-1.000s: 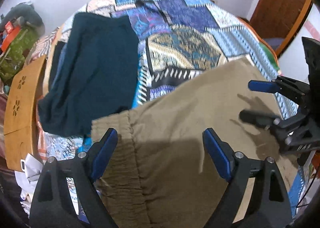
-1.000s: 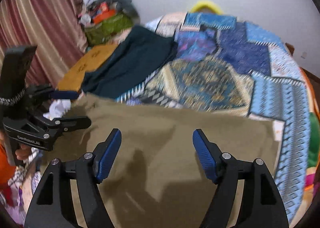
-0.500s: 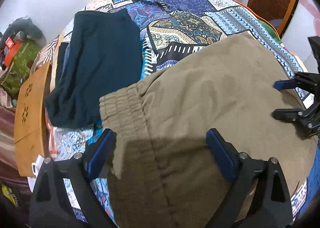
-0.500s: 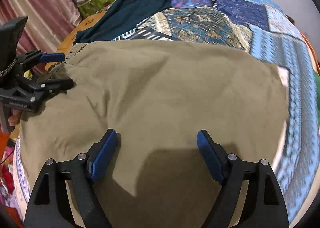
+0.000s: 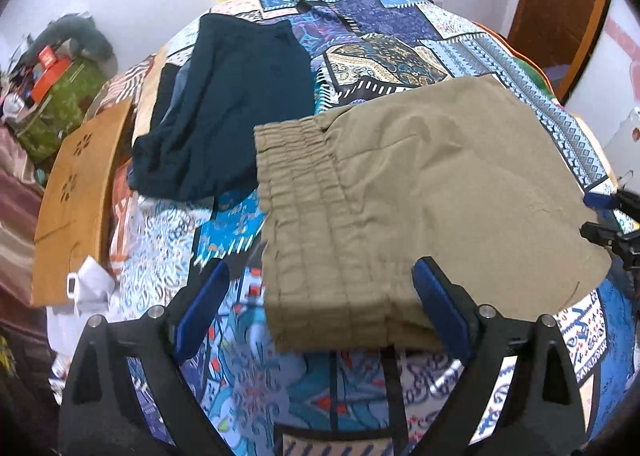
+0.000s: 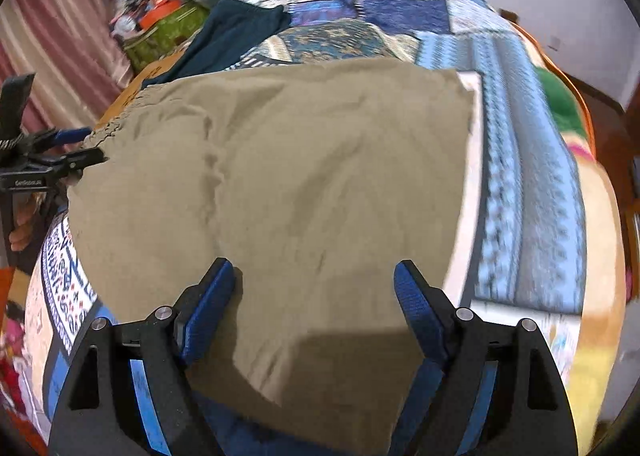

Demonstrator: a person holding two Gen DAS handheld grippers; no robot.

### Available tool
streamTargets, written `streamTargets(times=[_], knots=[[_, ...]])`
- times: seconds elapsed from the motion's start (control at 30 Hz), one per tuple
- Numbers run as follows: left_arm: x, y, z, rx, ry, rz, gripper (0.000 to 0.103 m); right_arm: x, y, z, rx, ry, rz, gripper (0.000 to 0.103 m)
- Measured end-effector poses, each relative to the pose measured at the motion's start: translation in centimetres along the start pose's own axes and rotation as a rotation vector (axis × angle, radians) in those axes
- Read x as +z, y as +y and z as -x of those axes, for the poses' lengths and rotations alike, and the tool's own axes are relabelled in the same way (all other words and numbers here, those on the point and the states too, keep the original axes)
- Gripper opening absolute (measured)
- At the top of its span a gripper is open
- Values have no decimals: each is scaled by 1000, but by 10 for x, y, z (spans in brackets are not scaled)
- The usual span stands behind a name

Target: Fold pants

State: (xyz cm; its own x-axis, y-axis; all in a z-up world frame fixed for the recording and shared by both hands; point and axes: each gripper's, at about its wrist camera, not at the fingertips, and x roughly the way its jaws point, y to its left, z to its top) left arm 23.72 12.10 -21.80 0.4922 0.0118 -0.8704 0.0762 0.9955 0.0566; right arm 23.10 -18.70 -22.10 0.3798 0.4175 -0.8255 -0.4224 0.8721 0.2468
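Patterned blue bedspread (image 5: 248,376) covers the bed; folded khaki pants (image 5: 420,192) lie on it beside dark garment (image 5: 236,104); left tool (image 5: 320,296) stands released at the waistband; right tool (image 6: 314,296) released, nothing gripped.

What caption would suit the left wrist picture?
Open left gripper above folded khaki pants on a patchwork bedspread, dark garment beside.

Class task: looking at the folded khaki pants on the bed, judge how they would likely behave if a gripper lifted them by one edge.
The khaki pants would probably sag and unfold, since the cloth shows soft creases. They look light for their size, being thin fabric. The gathered waistband is thicker, likely the firmer place to pinch.
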Motion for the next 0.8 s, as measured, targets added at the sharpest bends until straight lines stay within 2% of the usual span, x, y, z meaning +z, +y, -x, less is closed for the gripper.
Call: streamTargets(times=[0.17,0.3,0.4,0.5,0.63,0.8], knots=[[-15,5,12,-13,-4,62,94,-9,-3,8,-22,-35,-42,80],[-24,8,25,10,-3,101,94,-10,1,13,-56,-50,-31,80],[-29,11,40,-20,-28,152,94,-5,7,21,-63,-71,-5,80],[-31,14,52,-36,-52,198,94,4,16,35,-52,-131,9,80],[-34,12,55,-105,-44,256,94,23,40,46,-23,-207,59,80],[-41,0,42,-192,-1,282,94,33,64,30,4,-215,113,81]])
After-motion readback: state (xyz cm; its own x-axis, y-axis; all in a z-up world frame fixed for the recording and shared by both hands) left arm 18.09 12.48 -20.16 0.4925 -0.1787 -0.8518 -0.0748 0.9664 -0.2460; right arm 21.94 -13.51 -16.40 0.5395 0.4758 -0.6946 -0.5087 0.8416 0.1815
